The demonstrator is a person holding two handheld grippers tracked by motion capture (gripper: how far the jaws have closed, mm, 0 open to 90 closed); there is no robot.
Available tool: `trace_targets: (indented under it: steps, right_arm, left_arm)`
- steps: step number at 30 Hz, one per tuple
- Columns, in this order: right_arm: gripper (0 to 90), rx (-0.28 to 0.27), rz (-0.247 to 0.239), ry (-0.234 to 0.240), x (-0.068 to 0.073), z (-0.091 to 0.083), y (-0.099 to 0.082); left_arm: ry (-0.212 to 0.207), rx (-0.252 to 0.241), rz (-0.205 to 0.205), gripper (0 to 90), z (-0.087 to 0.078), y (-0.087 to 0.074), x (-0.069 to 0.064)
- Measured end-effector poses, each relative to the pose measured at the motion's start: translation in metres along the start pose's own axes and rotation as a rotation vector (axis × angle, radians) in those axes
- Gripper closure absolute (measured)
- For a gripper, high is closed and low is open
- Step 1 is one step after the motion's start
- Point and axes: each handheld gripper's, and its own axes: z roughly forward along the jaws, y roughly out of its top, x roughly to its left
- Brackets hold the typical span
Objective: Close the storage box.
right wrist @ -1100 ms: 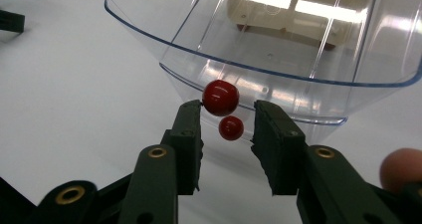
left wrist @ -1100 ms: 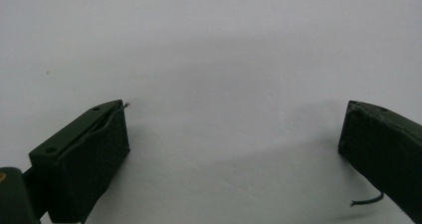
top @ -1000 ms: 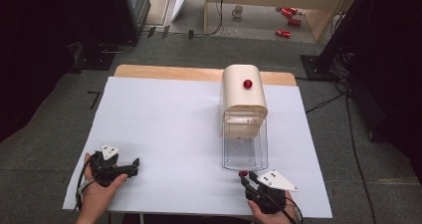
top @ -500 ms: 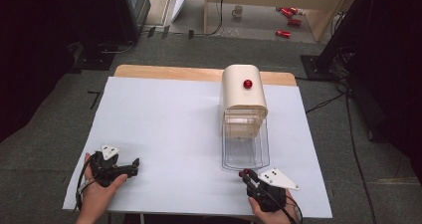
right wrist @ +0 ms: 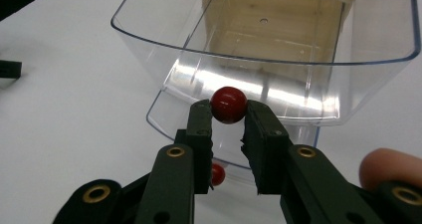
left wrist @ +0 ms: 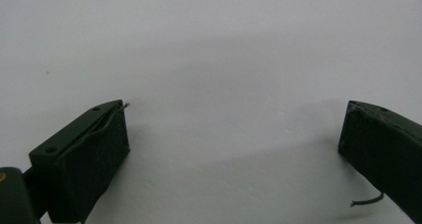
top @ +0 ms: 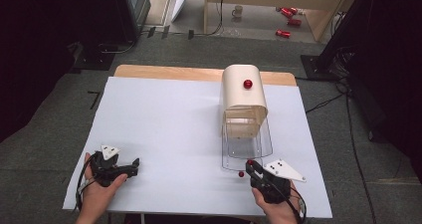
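Clear glossy plastic drawer (right wrist: 263, 40), shiny red knob (right wrist: 229, 104), matt white tbl cover (top: 164, 129).

no readable text, labels or numbers, distant floor items perhaps too blurred

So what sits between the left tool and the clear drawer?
Nothing: the high view shows bare white table cover from the left tool to the clear drawer. The right tool pinches the drawer's red knob.

A white sheet (top: 164, 129) covers a wooden table (top: 164, 71) on grey carpet (top: 45, 149); beyond the fingers' reach, red cans (top: 283, 33), a mug (top: 238, 10), cables (top: 343, 97) and dark cabinets (top: 134, 5) line the far floor
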Motion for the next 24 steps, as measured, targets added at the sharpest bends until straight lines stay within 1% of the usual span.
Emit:
trace_targets:
  steps: [6, 7, 8, 16, 24]
  right_arm:
    - [74.7, -0.01, 0.009, 0.003, 0.0, 0.007, 0.015]
    - [74.7, -0.013, 0.008, 0.001, 0.0, 0.009, 0.02]
    - [74.7, -0.013, 0.008, 0.001, 0.0, 0.009, 0.02]
    - [74.8, -0.019, 0.006, -0.003, -0.004, 0.015, 0.036]
    - [74.7, -0.01, 0.011, -0.014, -0.007, 0.027, 0.047]
  left_arm:
    - [0.0, 0.0, 0.0, 0.0, 0.0, 0.0, 0.0]
    - [0.0, 0.0, 0.0, 0.0, 0.0, 0.0, 0.0]
    - [0.0, 0.0, 0.0, 0.0, 0.0, 0.0, 0.0]
    - [0.0, 0.0, 0.0, 0.0, 0.0, 0.0, 0.0]
    - [-0.001, 0.001, 0.001, 0.0, 0.0, 0.0, 0.0]
